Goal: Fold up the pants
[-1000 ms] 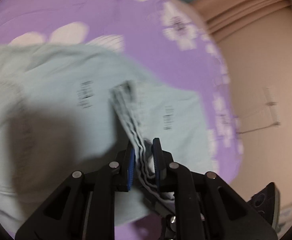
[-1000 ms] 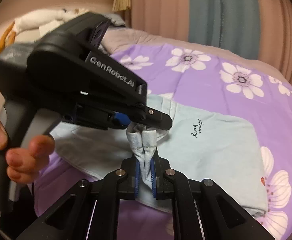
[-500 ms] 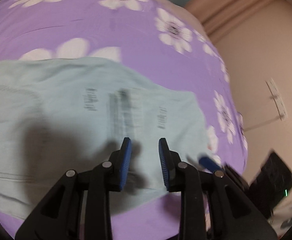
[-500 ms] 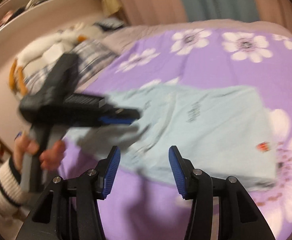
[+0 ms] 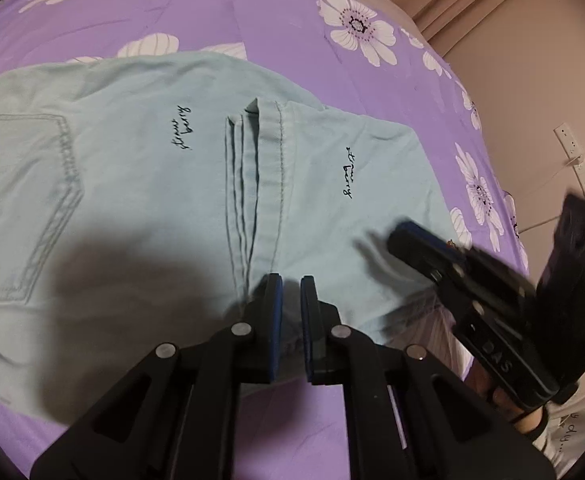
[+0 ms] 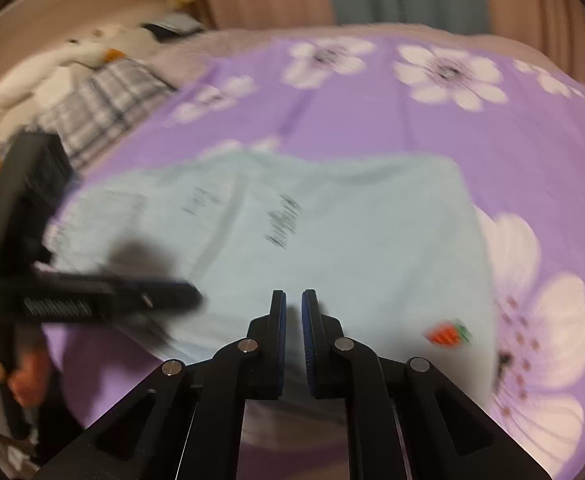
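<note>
My left gripper (image 5: 291, 282) hangs over the near edge of the pale blue pants (image 5: 140, 184), its fingers (image 5: 273, 320) closing to a narrow slit with no cloth pinched between them. The pants lie folded flat on the purple flowered bedspread (image 5: 252, 20) of the bed, the stacked hem edges (image 5: 248, 176) running up the middle and a back pocket (image 5: 24, 200) to the left. My right gripper (image 6: 292, 296) is likewise closing, its fingers (image 6: 278, 340) nearly together and empty, poised above the pants' near edge by a small strawberry patch (image 6: 446, 333). Each gripper shows blurred in the other's view, held by a hand (image 6: 20, 376). Plaid bedding (image 6: 100, 108) lies at the far left of the bed.
</note>
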`<state>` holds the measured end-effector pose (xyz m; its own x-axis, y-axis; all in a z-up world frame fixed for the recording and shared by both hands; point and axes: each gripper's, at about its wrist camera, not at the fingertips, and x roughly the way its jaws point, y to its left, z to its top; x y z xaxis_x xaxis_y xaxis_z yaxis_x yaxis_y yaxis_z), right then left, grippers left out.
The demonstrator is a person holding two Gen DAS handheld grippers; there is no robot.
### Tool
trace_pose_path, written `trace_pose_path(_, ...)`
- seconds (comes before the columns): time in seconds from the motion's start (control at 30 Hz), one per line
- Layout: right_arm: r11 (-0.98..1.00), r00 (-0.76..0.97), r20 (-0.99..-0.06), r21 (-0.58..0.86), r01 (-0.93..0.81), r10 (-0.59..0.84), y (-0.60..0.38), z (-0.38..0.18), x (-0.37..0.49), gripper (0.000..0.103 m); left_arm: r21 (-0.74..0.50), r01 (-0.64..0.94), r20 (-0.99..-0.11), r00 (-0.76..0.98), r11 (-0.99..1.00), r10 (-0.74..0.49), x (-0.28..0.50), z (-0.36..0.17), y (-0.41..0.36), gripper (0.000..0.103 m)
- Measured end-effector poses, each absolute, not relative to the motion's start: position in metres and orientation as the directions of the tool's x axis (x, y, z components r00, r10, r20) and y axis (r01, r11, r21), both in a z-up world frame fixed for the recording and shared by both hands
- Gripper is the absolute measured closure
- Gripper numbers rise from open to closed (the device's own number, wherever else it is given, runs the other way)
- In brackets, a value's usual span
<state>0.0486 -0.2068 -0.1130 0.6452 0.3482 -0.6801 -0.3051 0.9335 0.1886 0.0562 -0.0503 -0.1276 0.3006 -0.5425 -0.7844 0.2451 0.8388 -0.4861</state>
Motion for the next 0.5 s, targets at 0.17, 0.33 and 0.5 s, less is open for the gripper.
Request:
trace_pose_path(0.17,0.891,0.545,-0.748,0.135,-0.434,0.379,-0.16,-0.124,0.086,0.092,-0.484,0.243,-0.786,0.3,0.84,-0.54,0.051,-0.126,-0.048,0.094)
trace_pose_path(0.33,0.889,0.483,-0.787,0.173,-0.423,0.383,-0.138,-0.132,0.125,0.093,-0.522,0.207,-0.775,0.289,0.827,-0.562,0.054,-0.13,-0.039,0.097)
trace_pose_path(0.5,0.89,0.467,-0.781,0.243,-0.385,0.415,-0.141,-0.136,0.136,0.093,-0.5,0.227,-0.783,0.292,0.835,-0.549,0.054,-0.128,-0.043,0.097)
